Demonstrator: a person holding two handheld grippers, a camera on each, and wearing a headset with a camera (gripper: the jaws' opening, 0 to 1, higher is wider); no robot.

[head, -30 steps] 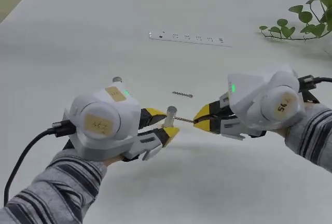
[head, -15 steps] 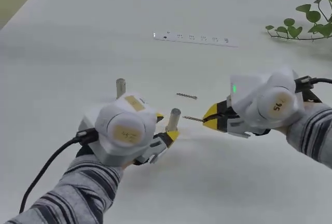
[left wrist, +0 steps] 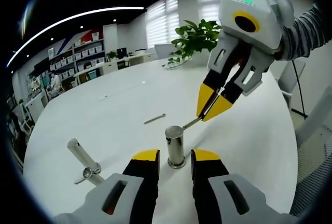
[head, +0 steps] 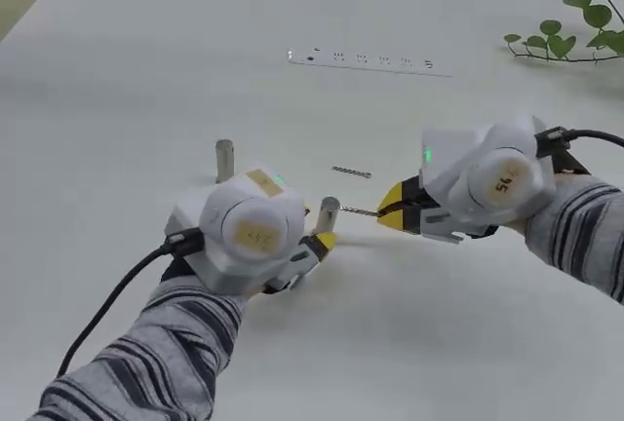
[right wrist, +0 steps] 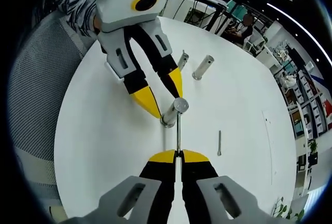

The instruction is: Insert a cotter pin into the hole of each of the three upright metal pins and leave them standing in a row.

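Cotter pin (head: 359,211) pinched level in right hand-held gripper (head: 388,214), tip near metal pin (head: 328,214)

The left gripper (head: 314,238) now sits lower and rolled over. Its jaws are down by the foot of the metal pin (head: 328,214) rather than higher up on it, and they flank it with a slim gap on each side. The right gripper (head: 390,212), drawn back half a second ago, is in close again. The tip of its cotter pin (head: 359,211) reaches the metal pin's upper side once more.
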